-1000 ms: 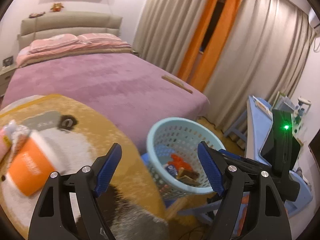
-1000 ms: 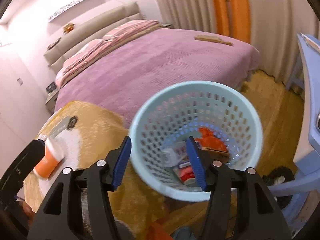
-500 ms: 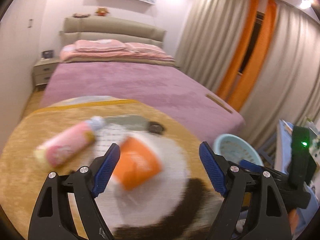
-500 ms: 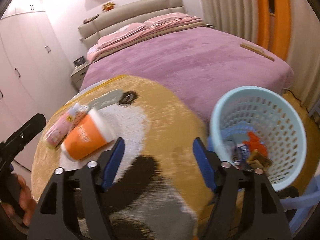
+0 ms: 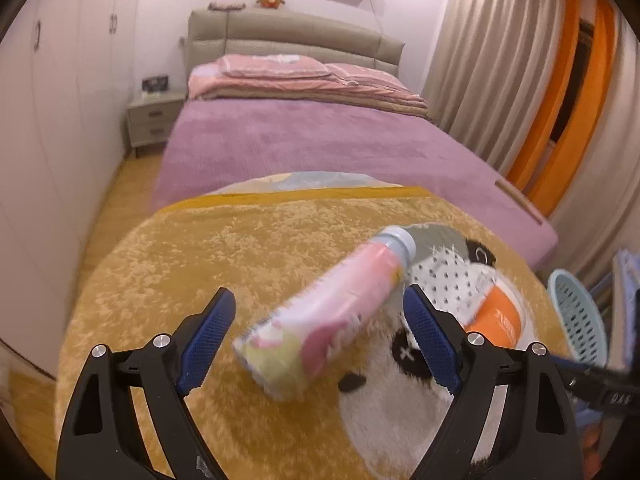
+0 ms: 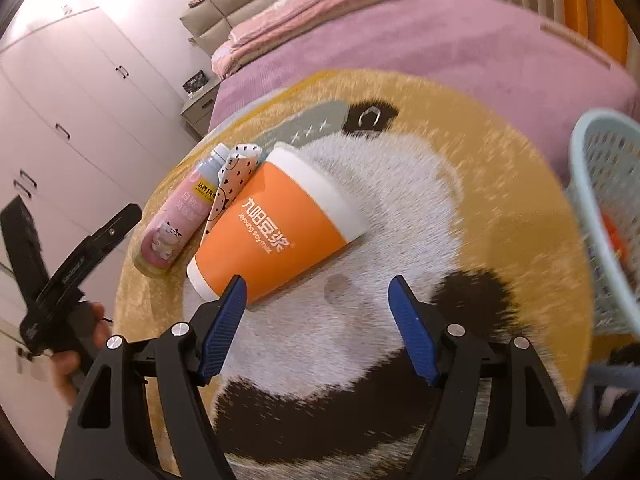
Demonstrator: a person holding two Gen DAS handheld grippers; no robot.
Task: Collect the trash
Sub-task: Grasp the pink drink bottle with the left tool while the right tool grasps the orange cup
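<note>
A pink drink bottle [image 5: 352, 280] lies on its side on the round yellow panda rug [image 5: 240, 248]. My left gripper [image 5: 318, 294] hovers just short of it, its jaws opening and touching nothing. An orange paper cup [image 6: 276, 232] with white lid lies beside the bottle [image 6: 176, 220], with a crumpled spotted paper [image 6: 236, 172] wedged between them. My right gripper [image 6: 317, 282] is open, its left fingertip next to the cup's base. The light blue trash basket [image 6: 600, 208] stands at the rug's right edge with trash in it.
A purple bed [image 5: 300, 140] runs behind the rug, with a nightstand [image 5: 152, 120] and white wardrobes [image 5: 60, 100] to the left. A hand [image 6: 80, 356] holding the left tool shows at the left of the right wrist view. Curtains hang at the right.
Both views have swung left, away from the basket and onto the rug. The bottle now sits in front of the left jaws, the cup in front of the right jaws, which have widened.
</note>
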